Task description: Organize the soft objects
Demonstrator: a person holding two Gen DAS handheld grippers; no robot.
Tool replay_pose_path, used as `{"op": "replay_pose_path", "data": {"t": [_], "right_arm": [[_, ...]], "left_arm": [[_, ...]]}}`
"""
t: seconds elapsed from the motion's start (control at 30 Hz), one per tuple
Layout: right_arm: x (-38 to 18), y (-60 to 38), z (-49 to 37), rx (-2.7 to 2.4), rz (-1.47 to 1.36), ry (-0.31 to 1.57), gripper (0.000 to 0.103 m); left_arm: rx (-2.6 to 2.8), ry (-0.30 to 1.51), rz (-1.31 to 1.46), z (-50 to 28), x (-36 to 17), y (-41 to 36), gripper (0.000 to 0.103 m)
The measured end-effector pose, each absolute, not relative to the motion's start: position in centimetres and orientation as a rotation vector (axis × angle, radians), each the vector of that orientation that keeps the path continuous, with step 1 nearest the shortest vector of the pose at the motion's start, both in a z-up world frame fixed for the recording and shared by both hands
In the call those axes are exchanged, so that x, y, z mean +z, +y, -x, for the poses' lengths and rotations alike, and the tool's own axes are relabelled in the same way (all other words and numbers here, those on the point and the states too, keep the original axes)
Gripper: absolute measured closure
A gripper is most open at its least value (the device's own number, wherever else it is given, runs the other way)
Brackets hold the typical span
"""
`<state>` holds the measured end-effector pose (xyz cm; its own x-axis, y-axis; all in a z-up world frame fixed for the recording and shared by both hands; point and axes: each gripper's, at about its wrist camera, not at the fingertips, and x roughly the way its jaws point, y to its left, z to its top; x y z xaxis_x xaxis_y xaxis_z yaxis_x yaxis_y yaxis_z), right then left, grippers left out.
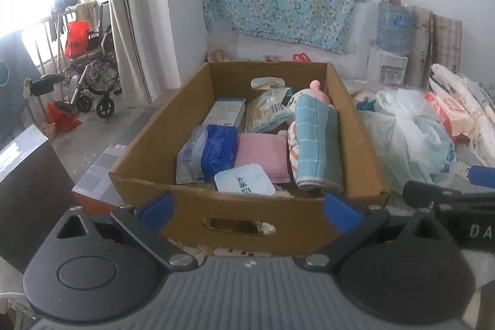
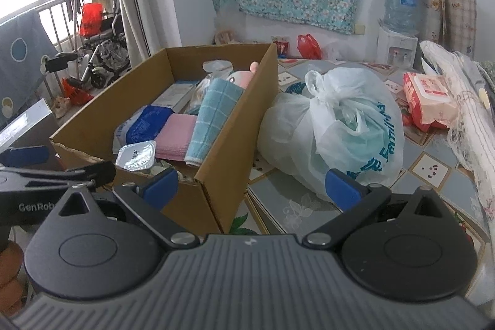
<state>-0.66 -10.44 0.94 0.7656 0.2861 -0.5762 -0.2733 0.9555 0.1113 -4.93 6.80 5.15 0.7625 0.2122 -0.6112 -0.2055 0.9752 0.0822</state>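
A cardboard box (image 1: 247, 215) stands on the table, also in the right wrist view (image 2: 216, 175). Inside lie a blue checked towel (image 1: 312, 141), a pink folded cloth (image 1: 263, 153), a blue-and-white soft pack (image 1: 207, 153), a plush toy (image 1: 315, 92) and a foil-lidded cup (image 1: 244, 180). A tied white plastic bag (image 2: 334, 129) lies right of the box. My left gripper (image 1: 249, 206) is open and empty before the box's near wall. My right gripper (image 2: 250, 184) is open and empty, over the box's near right corner and the bag.
A red-and-white wipes pack (image 2: 428, 96) and a white knitted cloth (image 2: 473, 126) lie at the table's right. A water dispenser (image 2: 399, 23) stands at the back. A wheelchair (image 1: 92, 76) and curtain are far left. A dark cabinet (image 1: 27, 175) stands left of the box.
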Motion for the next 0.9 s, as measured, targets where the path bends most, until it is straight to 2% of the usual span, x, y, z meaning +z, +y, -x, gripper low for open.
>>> {"op": "replay_pose_path", "data": {"t": [0.9], "right_arm": [[-0.08, -10.02, -0.03, 0.289, 0.025, 0.672, 0.001]], "left_arm": [[0.243, 0.720, -0.007, 4.70, 4.21, 7.24, 0.000]]}}
